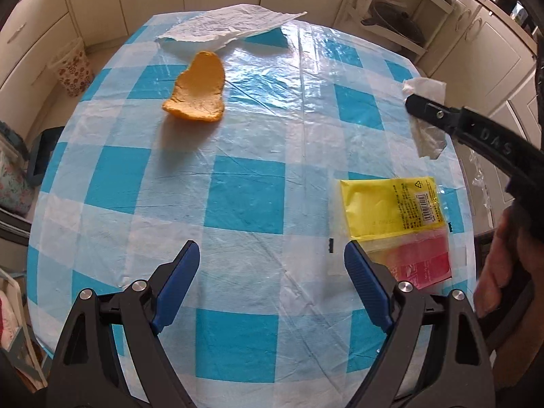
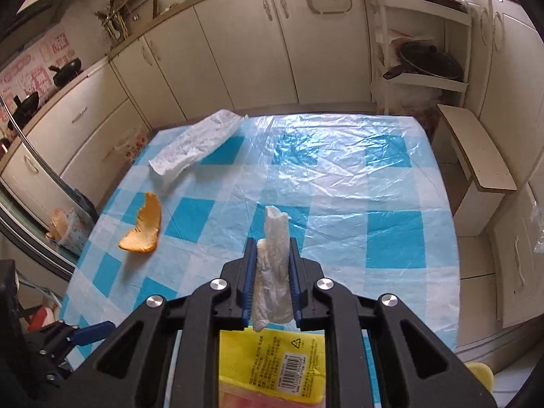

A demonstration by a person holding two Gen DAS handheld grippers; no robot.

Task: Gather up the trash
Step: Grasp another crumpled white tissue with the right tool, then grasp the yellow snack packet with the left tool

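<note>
Right hand-held gripper (image 2: 272,272) clamps tissue wad (image 2: 273,272) near table edge (image 1: 465,183).

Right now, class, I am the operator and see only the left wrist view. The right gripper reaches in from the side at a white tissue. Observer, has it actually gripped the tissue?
Observer: Yes. In the right wrist view the right gripper has both blue pads pressed against the tissue, which sticks out past the fingertips.
Operator: Where is the yellow packet relative to that gripper?
Observer: It lies flat directly under the gripper's body, behind the tissue's lower end.
Operator: Is anything beside the table that I cannot see?
Observer: A low white stool stands off the table's right edge.
</note>
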